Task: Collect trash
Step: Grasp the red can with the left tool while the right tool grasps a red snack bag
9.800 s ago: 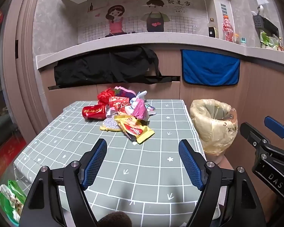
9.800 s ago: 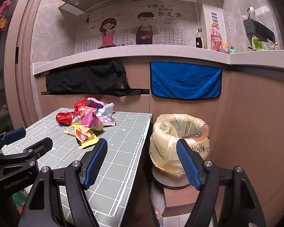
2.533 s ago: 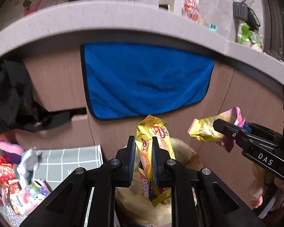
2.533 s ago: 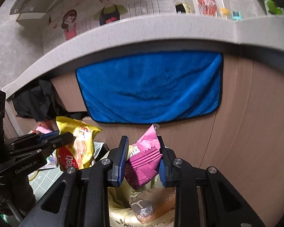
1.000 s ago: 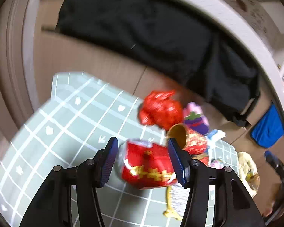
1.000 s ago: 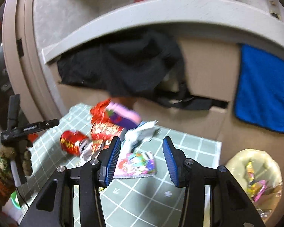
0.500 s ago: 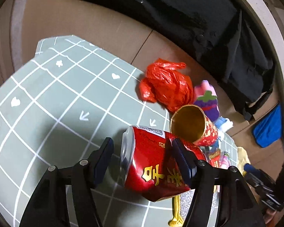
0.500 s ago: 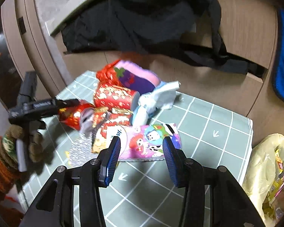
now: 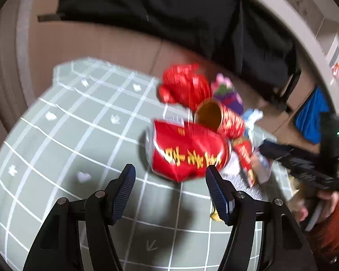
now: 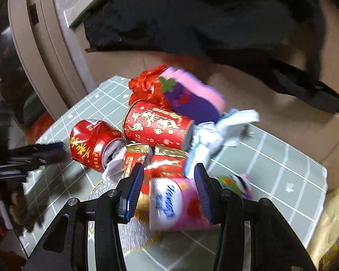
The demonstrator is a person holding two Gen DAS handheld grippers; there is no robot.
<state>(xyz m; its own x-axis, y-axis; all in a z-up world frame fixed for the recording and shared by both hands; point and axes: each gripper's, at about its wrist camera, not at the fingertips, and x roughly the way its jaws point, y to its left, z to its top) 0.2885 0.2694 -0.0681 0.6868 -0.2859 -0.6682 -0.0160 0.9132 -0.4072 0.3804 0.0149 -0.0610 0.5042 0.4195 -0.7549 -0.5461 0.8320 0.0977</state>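
Red dented can (image 9: pixel 187 151) lies, seemingly untouched, before spread left gripper (image 9: pixel 170 188).

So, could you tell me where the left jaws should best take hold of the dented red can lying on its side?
Probably across the middle of the red can, coming down from above: it lies on its side, its length crosswise to the open left gripper, so the curved walls face the jaws.

Dim indoor light, prob. overhead; motion blur mid-frame, fisheye warp w/ dark corners.
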